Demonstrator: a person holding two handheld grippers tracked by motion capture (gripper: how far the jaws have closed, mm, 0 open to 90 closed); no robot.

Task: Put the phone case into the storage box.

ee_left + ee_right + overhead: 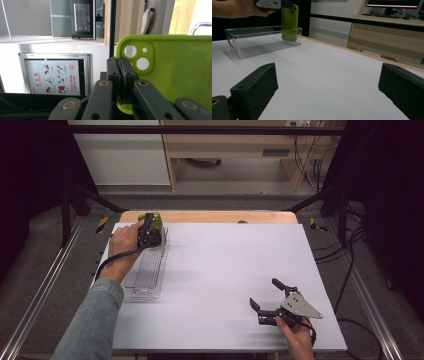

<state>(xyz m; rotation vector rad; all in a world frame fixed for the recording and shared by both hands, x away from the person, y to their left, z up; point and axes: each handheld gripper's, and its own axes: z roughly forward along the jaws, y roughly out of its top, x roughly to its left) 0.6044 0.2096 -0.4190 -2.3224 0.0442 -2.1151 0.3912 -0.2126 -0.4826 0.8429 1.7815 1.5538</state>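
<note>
Pinching green phone case (175, 72), left tool (120, 75), seemingly edgewise

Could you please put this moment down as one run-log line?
left tongs: shut on phone case, upright over far end of clear tray | right tongs: open, empty, above table

Phone case (175, 72): right side & bottom cut off by left gripper view's edge, lower left corner hidden behind black jaws. From above, case (152, 222) mostly hidden under left gripper (148, 236). Print on wall poster (53, 78) beside case too small to read.
</note>
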